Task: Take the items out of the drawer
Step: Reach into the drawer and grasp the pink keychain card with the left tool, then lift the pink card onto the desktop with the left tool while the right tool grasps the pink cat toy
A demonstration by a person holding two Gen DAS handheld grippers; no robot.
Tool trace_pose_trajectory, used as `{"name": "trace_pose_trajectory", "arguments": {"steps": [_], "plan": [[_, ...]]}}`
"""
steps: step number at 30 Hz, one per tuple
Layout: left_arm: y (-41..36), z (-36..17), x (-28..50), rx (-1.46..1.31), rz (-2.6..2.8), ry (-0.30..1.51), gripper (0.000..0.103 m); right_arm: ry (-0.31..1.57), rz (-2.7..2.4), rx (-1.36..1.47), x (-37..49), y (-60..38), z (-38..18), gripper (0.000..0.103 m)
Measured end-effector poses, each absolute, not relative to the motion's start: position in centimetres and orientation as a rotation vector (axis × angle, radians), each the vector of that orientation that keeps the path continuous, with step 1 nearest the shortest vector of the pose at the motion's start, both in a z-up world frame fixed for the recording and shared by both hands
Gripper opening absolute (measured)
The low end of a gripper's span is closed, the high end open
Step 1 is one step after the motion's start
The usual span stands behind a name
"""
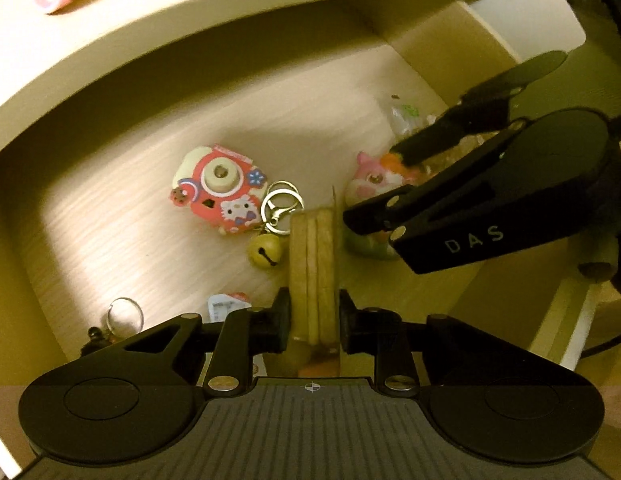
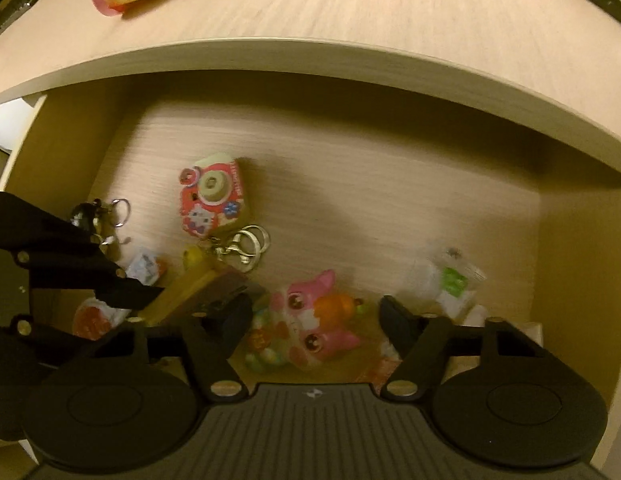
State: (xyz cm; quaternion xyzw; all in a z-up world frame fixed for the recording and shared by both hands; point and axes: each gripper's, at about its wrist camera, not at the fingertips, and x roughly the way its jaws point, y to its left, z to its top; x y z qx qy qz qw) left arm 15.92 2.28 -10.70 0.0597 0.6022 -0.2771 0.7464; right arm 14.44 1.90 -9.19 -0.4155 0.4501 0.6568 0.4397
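The open wooden drawer (image 1: 110, 220) holds small toys. My left gripper (image 1: 314, 320) is shut on an upright stack of wooden slats (image 1: 312, 264); the right wrist view shows the same stack (image 2: 198, 292) with the left gripper's fingers (image 2: 126, 288) on it. Just right of the stack lies a pink animal toy (image 2: 306, 308) with an orange part. My right gripper (image 2: 314, 320) points down over it with a finger on each side. A small gap shows at the right finger. From the left wrist view the right gripper (image 1: 374, 186) straddles the toy (image 1: 370, 180).
A red camera-shaped keychain (image 1: 218, 196) with rings and a yellow bell (image 1: 266, 250) lies mid-drawer. A clear wrapped packet (image 2: 450, 280) sits at the right, small sachets (image 2: 146, 268) and a black keychain (image 2: 84, 214) at the left. The desk edge (image 2: 310, 56) overhangs the drawer's back.
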Motion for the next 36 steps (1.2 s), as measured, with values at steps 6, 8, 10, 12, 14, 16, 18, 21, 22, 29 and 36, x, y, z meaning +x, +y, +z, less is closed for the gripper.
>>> {"name": "trace_pose_trajectory", "arguments": {"steps": [6,8,10,12,14,16,18,21,22,29,36], "plan": [[2.8,-10.1,16.1,0.109,-0.620,1.295,0.026,1.047,1.656,-1.074,13.3,1.5,-8.5,0.051],[3.0,-9.9,16.1,0.102,-0.621,1.288,0.026,1.049,1.654,-1.066,13.5,1.4,-8.4,0.048],[3.1,-9.5,15.9,0.096,-0.622,1.280,0.026,1.052,1.652,-1.049,13.7,1.2,-8.1,0.043],[3.2,-9.3,15.7,0.089,-0.623,1.271,0.026,1.053,1.653,-1.035,13.9,0.9,-7.8,0.043],[3.2,-9.2,15.5,0.084,-0.619,1.266,0.026,1.043,1.656,-1.034,14.0,0.5,-7.6,0.043],[3.2,-9.0,15.3,0.081,-0.612,1.263,0.026,1.036,1.652,-1.038,14.1,0.2,-7.6,0.043],[3.0,-8.8,15.5,0.073,-0.606,1.260,0.026,1.036,1.648,-1.039,14.3,0.0,-7.8,0.042],[2.9,-9.5,14.5,0.065,-0.600,1.250,0.026,1.037,1.650,-1.026,14.7,-0.3,-7.4,0.042],[2.9,-9.2,14.6,0.065,-0.597,1.248,0.026,1.034,1.653,-1.023,14.5,-0.4,-7.5,0.042],[3.9,-8.8,14.4,0.065,-0.584,1.234,0.026,1.006,1.674,-0.996,14.9,-0.7,-6.2,0.042],[4.6,-6.7,13.4,0.053,-0.576,1.190,0.026,0.988,1.689,-0.990,14.7,-1.9,-5.5,0.041]]}}
